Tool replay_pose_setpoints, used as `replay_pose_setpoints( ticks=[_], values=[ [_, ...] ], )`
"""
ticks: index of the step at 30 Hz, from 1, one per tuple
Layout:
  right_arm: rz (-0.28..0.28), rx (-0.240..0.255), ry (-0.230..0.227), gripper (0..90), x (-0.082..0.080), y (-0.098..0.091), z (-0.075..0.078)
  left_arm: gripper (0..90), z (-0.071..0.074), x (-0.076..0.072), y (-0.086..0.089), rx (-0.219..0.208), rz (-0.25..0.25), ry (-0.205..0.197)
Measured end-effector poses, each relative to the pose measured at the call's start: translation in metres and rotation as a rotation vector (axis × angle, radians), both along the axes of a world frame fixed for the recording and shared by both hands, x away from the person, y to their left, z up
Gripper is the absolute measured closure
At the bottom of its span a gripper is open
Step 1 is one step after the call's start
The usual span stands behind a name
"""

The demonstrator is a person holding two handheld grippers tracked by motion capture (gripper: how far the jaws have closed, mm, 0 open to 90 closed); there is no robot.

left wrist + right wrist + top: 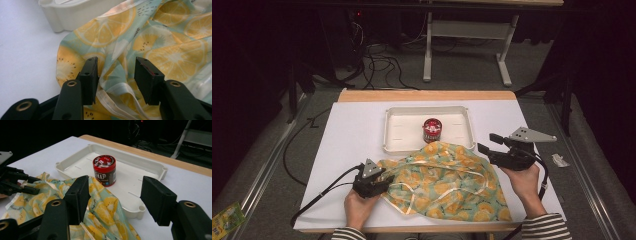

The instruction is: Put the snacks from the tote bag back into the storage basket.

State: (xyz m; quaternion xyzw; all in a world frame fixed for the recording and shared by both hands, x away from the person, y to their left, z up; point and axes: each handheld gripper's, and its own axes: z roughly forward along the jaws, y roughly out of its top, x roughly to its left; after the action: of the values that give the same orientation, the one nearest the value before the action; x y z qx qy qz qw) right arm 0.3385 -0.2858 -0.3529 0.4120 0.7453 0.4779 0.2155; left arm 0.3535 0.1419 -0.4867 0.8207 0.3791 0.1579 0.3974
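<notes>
You sit at a table covered with a white sheet (352, 135), a gripper in each hand, with a lemon-print cloth (447, 182) spread in loose folds in front of you. Your left gripper (373, 181) rests low at the cloth's left edge. In the left gripper view its jaws stand partly apart with a white-hemmed fold of the cloth (150, 45) lying between them; the left jaw sits right against the fabric, but a gap shows at the right jaw, so the pads do not seem to pinch it, though the angle makes this hard to judge. Your right gripper (491, 144) is raised off the table at the cloth's right side, pointing left toward the tray, its jaws wide apart and holding nothing. Beyond the cloth sits a shallow cream tray (394, 145), and the cloth's far edge drapes over the tray's near rim. Inside the tray stands an upright candy jar (432, 130) with a red lid, just beyond the cloth. In the right gripper view the jar (104, 170) appears between the open jaws, farther off, with the cloth (105, 212) bunched below it.
</notes>
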Motion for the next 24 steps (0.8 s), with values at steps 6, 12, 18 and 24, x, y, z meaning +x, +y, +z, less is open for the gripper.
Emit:
replay_pose_setpoints(
  ticks=[6, 12, 18, 24],
  values=[
    [-0.009, 0.013, 0.008, 40.6, -0.003, -0.003, -0.006, 53.2, 0.0, 0.0, 0.0, 0.001, 0.001, -0.001],
    [-0.018, 0.018, 0.025, 40.6, -0.006, -0.007, -0.014, 52.0, 0.0, 0.0, 0.0, 0.003, 0.002, -0.006],
    [-0.028, 0.023, 0.031, 40.6, -0.009, -0.01, -0.019, 50.3, 0.001, -0.002, 0.0, -0.002, 0.004, -0.016],
    [-0.038, 0.035, 0.035, 40.6, -0.011, -0.013, -0.025, 47.6, 0.001, -0.002, 0.0, -0.003, 0.003, -0.025]
  ],
)
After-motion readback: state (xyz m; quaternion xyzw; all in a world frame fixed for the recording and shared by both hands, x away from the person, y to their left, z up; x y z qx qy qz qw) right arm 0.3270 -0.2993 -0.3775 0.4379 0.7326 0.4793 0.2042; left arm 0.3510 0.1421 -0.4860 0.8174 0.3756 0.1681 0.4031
